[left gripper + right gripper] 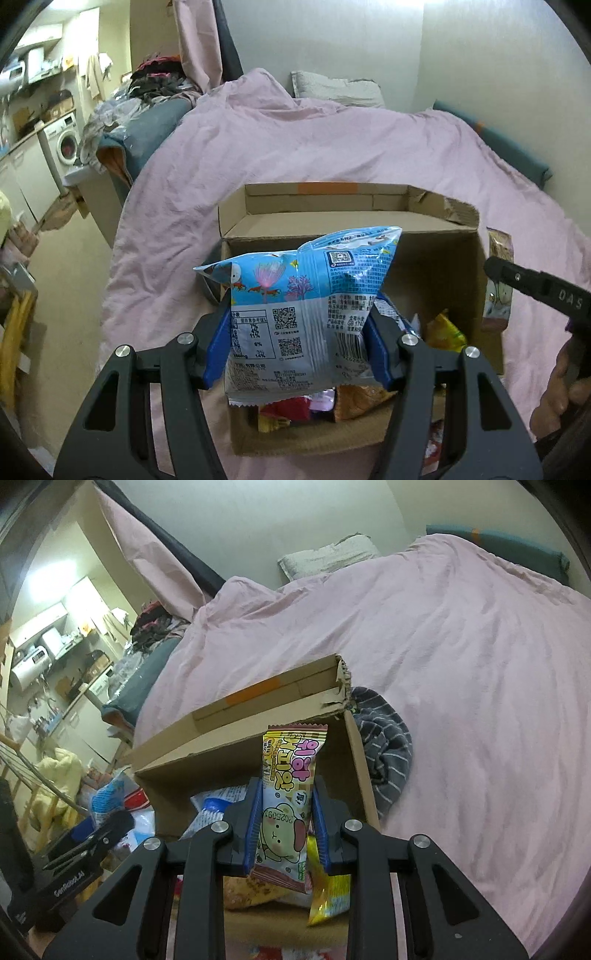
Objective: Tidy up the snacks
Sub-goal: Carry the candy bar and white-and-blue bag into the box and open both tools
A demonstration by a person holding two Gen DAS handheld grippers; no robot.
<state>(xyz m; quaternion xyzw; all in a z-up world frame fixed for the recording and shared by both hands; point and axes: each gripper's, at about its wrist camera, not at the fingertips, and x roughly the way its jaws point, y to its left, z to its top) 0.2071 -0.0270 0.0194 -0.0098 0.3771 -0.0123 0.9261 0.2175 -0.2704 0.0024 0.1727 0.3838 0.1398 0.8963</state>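
Note:
My left gripper [295, 328] is shut on a puffy blue and white snack bag [303, 295], held upright over the open cardboard box [436, 221] on the pink bed. Several snack packets [445, 332] lie inside the box. My right gripper [284, 812] is shut on a slim pink and yellow candy packet [288, 797] with a cartoon animal, held upright above the box [236, 746] near its right wall. The right gripper's black body [535, 291] shows at the right edge of the left wrist view, and the left gripper's black body [85, 849] shows low on the left of the right wrist view.
A pink duvet [332, 147] covers the bed. A grey striped cloth [388, 746] lies beside the box's right wall. More packets [498, 280] rest on the duvet outside the box. A pillow [325, 557] sits by the wall. Cluttered furniture and a washing machine [66, 144] stand at left.

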